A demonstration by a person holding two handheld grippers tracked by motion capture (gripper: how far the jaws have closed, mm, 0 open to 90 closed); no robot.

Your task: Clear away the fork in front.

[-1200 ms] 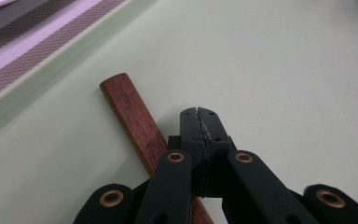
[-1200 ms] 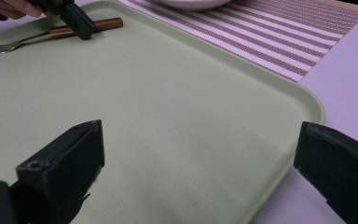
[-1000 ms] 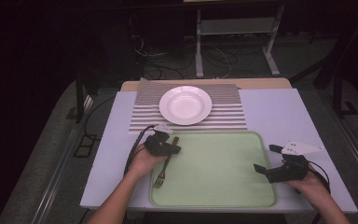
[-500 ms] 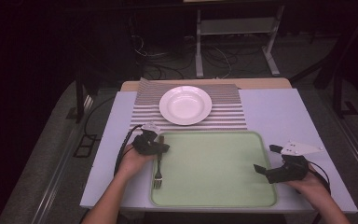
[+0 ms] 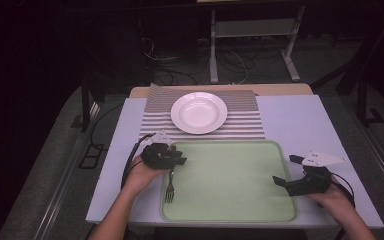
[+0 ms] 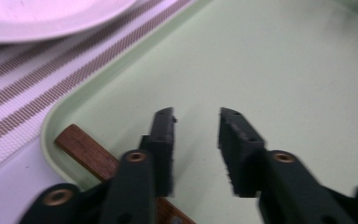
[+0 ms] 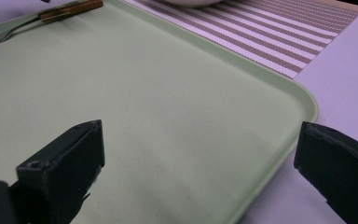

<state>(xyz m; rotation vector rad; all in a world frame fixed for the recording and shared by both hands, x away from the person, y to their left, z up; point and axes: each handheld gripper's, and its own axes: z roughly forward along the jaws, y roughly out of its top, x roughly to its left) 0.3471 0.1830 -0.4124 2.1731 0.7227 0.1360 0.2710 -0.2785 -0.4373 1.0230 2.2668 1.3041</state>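
High view shows a white worktop [image 5: 300,120] with a green tray [image 5: 230,180] near the person and a striped mat [image 5: 245,122] behind it, and a white plate [image 5: 199,112] sits on the mat. The left gripper [image 5: 179,159] hangs over the tray's near-left corner, and its fingers [image 6: 163,135] stand a little apart with nothing between them. A fork [image 5: 170,187] with a brown wooden handle lies along the tray's left edge, prongs pointing toward the person — the handle end is under the gripper. Left gripper view has that wooden handle [image 6: 86,149] passing below the left finger, beside the tray's rim, and the fingers are not squeezing it. Half a second ago the left gripper sat a bit more to the left, over the edge of the tray; now it has slid to the right, and the fork lies in about the same spot. The right gripper [image 5: 286,170] rests at the tray's right edge with its fingers [image 7: 65,163] wide apart and empty — it has not moved. Right gripper view looks across the bare tray to the fork far off.
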